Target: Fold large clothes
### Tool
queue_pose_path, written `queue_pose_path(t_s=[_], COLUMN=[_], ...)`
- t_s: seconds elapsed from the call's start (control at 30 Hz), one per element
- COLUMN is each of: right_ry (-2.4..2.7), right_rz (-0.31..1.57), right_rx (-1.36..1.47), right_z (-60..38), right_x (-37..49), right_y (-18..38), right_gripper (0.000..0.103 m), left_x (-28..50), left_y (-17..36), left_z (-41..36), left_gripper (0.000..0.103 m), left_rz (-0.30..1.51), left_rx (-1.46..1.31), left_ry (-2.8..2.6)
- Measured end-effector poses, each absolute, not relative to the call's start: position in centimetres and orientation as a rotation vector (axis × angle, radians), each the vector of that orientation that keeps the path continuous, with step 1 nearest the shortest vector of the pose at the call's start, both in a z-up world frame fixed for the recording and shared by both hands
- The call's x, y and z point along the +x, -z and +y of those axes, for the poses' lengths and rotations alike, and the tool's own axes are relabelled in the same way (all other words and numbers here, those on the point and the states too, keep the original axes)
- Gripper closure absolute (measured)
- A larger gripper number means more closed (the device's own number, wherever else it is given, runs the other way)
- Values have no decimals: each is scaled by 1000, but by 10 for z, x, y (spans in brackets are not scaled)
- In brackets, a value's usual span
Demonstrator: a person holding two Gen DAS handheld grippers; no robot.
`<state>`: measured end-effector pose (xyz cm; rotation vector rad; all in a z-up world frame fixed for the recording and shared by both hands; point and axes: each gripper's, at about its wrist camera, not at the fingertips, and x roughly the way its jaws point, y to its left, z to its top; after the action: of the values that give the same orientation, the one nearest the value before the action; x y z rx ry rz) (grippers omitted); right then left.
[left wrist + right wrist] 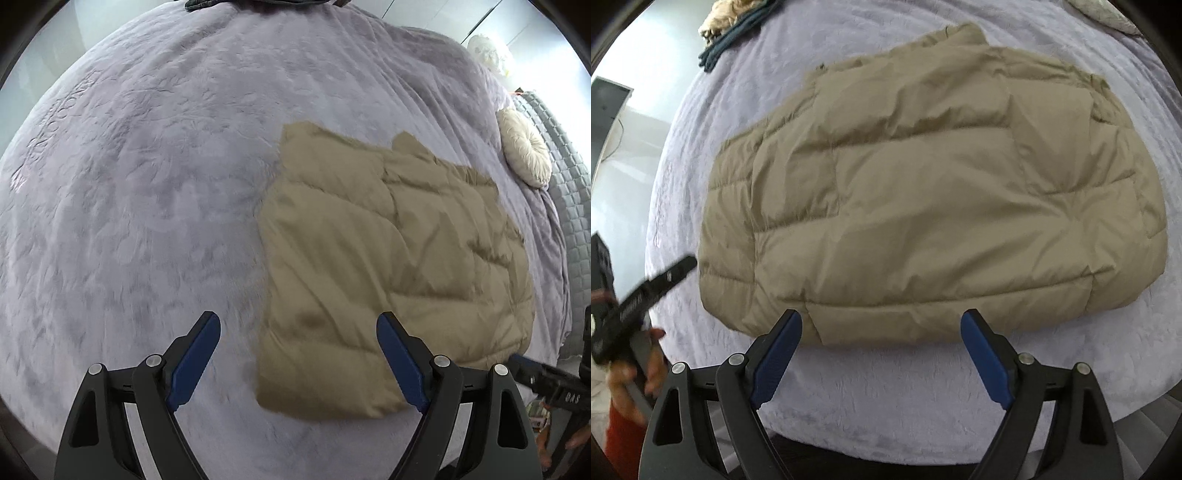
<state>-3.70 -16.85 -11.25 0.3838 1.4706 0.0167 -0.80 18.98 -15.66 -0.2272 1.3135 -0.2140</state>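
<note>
While both tongs gape empty, folded tan jacket (pixel 923 199) lies flat — on lavender bedspread (pixel 886 387).

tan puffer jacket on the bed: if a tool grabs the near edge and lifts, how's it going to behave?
The tan puffer jacket will probably sag and unfold rather than lift flat: it lies in soft, creased, quilted layers. Likely light for its bulk, given the puffed panels. The smooth shell may slip between pads, so pinch a thick seam. The plush lilac blanket may drag against a push.

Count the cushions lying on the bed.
2 that I can see. A round cream cushion lies at the right edge of the lilac bed cover, and a white fluffy one sits beyond it near the far corner. Others may be out of view.
</note>
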Motion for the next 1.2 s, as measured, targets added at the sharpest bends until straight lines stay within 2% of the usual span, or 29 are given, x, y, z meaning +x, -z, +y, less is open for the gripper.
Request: queue_pose_path(t_s=[0.3, 0.67, 0.73, 0.8, 0.83, 0.9, 0.97, 1.0, 1.03, 1.2], right_ry=[-1, 1, -3, -9, -11, 0, 10, 14, 21, -26], right_rz=[1511, 1496, 1468, 1446, 1433, 1423, 1394, 1395, 1395, 1322], right_rx=[406, 404, 392, 384, 377, 363, 356, 357, 368, 462], right_z=[-176, -176, -176, -178, -179, -182, -187, -191, -194, -212], right_x=[-44, -41, -35, -28, -22, -13, -3, 2, 6, 28], right_y=[113, 110, 107, 103, 102, 102, 102, 104, 108, 132], right_gripper=[13, 13, 13, 13, 13, 15, 48, 80, 94, 95], left_x=[45, 74, 74, 74, 74, 73, 72, 72, 71, 69], left_y=[236, 274, 271, 270, 267, 259, 246, 240, 233, 193], left_z=[205, 151, 146, 144, 141, 139, 134, 134, 133, 124], left_gripper=[16, 17, 45, 62, 68, 72, 75, 77, 77, 80], left_rz=[1456, 1535, 1519, 1524, 1517, 1508, 1494, 1488, 1481, 1467], left_rx=[-551, -508, -473, -510, -510, -491, -469, -465, -464, -475], left_ry=[541, 708, 729, 763, 770, 770, 768, 767, 766, 747])
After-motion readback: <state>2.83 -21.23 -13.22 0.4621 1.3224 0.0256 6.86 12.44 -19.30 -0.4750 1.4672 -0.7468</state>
